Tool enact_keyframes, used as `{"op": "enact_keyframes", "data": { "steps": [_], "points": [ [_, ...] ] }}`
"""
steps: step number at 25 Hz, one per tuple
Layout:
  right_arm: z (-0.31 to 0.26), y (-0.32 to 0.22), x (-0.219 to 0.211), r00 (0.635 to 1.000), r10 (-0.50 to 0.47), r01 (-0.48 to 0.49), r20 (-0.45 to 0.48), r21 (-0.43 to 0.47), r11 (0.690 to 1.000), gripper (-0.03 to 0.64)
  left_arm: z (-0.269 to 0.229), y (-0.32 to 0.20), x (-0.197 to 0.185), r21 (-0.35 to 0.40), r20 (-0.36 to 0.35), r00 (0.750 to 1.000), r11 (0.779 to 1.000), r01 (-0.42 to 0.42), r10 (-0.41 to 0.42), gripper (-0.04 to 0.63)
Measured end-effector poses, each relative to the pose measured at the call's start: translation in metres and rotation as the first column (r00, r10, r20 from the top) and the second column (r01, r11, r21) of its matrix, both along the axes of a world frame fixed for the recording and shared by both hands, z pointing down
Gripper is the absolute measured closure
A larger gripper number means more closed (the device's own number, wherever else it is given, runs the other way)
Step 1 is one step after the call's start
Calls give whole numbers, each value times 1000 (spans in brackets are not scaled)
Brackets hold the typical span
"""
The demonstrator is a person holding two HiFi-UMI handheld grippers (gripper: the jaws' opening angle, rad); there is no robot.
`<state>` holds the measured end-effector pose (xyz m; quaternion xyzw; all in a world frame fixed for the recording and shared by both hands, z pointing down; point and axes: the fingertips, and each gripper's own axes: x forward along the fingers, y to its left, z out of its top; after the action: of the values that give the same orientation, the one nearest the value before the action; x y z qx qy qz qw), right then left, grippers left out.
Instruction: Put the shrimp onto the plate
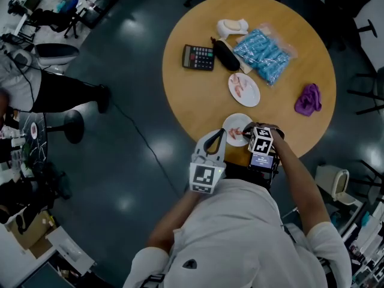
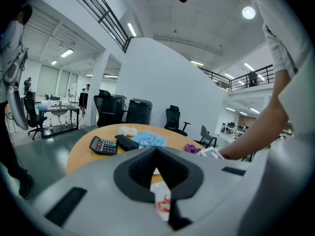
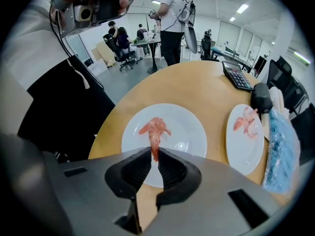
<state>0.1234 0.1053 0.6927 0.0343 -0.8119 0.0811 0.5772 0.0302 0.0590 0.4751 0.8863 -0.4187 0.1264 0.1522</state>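
Note:
An orange-pink shrimp (image 3: 154, 128) hangs by its tail from my right gripper (image 3: 154, 152), which is shut on it and points steeply down. The shrimp's body is over the middle of the near white plate (image 3: 189, 132); whether it touches the plate I cannot tell. In the head view this plate (image 1: 242, 122) sits at the table's near edge, with the right gripper (image 1: 248, 134) over it. A second plate (image 1: 252, 95) farther back holds more shrimp (image 1: 239, 86). My left gripper (image 1: 213, 138) rests just left of the near plate, jaws shut and empty, tips (image 2: 157, 151) aimed across the table.
On the round wooden table (image 1: 192, 95) lie a calculator (image 1: 198, 57), a black case (image 1: 226, 55), a blue packet (image 1: 264, 54), a white object (image 1: 231, 26) and a purple cloth (image 1: 308, 99). A person (image 1: 36, 89) stands on the floor at the left.

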Motion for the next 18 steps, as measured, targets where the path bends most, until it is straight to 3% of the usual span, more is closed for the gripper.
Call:
{"op": "enact_keyframes", "data": {
  "steps": [13, 16, 18],
  "points": [
    [-8, -17, 13, 998, 32, -30, -53, 44, 999, 563, -2, -5, -3, 6, -17, 1000, 1000, 7, -7, 588],
    [-20, -47, 17, 984, 178, -179, 21, 60, 982, 563, -2, -8, -5, 5, -21, 1000, 1000, 7, -7, 588],
    [-27, -82, 20, 937, 338, -343, 84, 50, 938, 563, -1, -13, -7, 5, -21, 1000, 1000, 10, -10, 588]
  ]
}}
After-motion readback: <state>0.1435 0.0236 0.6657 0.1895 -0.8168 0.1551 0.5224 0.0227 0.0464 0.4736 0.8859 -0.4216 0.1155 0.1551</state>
